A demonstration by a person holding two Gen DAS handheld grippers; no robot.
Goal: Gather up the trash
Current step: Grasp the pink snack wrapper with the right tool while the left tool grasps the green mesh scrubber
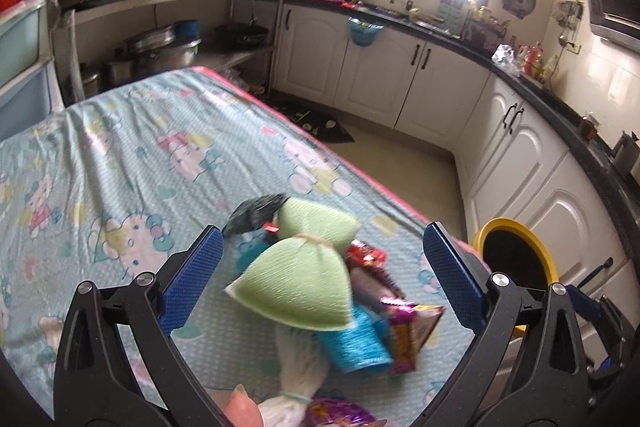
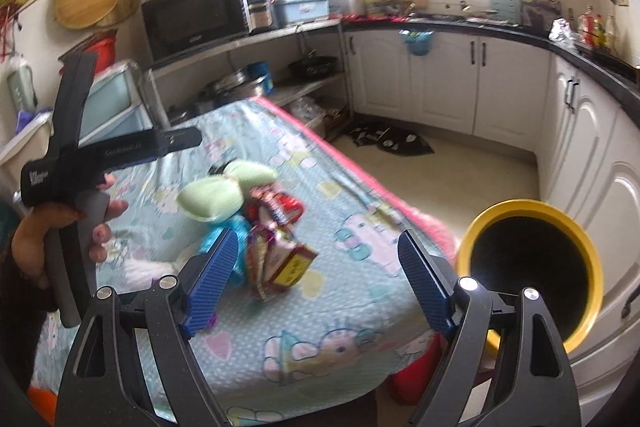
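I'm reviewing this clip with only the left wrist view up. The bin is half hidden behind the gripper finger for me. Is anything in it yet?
Observer: The right wrist view looks straight into the yellow-rimmed bin; its inside is dark and I see nothing in it.
Operator: Is the right gripper holding anything?
Observer: No, the right gripper is open, over the tablecloth near the yellow-labelled packet.
Operator: Whose hand carries the left one?
Observer: A bare hand grips the handle of the left gripper, which is open above the green pouch.
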